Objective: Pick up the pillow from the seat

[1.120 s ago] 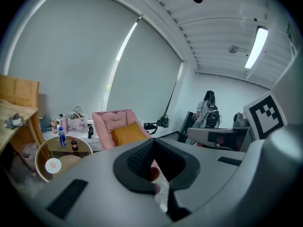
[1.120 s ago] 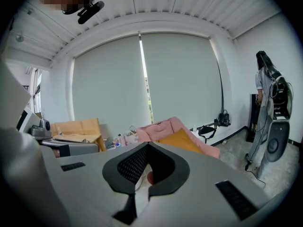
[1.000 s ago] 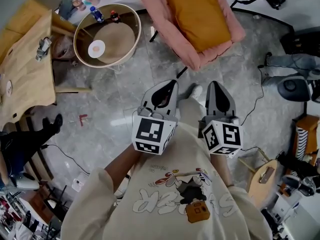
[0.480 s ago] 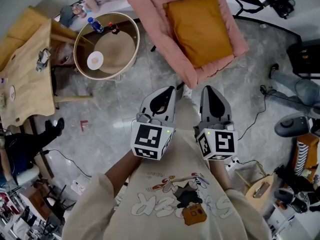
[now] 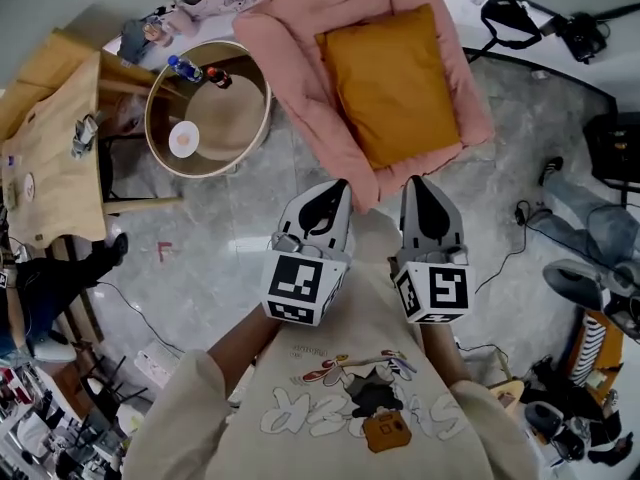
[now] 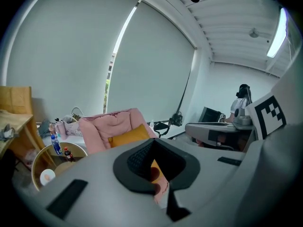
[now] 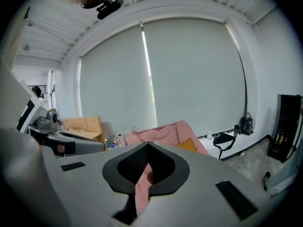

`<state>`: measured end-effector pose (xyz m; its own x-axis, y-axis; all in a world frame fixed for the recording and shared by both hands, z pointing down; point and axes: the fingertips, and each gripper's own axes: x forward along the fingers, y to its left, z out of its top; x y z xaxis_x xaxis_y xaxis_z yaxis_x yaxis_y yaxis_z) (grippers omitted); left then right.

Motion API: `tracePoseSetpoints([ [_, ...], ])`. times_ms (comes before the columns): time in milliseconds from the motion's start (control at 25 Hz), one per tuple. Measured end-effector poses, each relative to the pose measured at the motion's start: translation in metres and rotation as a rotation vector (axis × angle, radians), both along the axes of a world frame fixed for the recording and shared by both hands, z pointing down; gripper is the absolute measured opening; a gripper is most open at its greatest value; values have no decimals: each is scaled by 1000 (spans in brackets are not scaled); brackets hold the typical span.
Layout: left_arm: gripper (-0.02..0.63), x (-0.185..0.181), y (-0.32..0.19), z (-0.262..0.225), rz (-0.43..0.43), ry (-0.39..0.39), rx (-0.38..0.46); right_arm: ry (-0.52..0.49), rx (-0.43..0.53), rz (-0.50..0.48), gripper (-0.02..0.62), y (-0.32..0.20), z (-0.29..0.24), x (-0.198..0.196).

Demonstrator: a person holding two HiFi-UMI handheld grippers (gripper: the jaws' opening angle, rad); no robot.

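Pillow [image 5: 392, 83] on pink seat [image 5: 300, 58] looks soft, light, squashy; pinch its near edge or corner. Left gripper [image 5: 330, 193] and right gripper [image 5: 420, 190] both closed, empty.

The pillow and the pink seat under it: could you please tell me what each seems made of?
The pillow looks like matte mustard woven cloth over soft filling: it dents and creases. The seat seems padded pink fabric, perhaps fleece, given its rumpled, puffy rim.
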<state>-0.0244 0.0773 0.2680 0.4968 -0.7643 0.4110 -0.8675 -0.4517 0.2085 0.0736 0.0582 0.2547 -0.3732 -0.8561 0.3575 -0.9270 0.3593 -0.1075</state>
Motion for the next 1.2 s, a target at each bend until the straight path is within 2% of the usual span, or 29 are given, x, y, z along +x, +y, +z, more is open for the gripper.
tracePoseSetpoints([
  [360, -3, 39, -62, 2, -112, -37, -19, -21, -9, -97, 18, -68, 7, 47],
  [480, -3, 51, -77, 2, -134, -47, -24, -33, -39, -134, 18, -88, 16, 58],
  [720, -3, 48, -87, 9, -108, -70, -34, -34, -81, -144, 18, -100, 31, 55],
  [920, -3, 36, -103, 23, -110, -55, -43, -25, -85, -152, 18, -110, 39, 43],
  [1200, -3, 31, -124, 16, -36, -55, -34, -22, -89, -94, 18, -126, 33, 37],
])
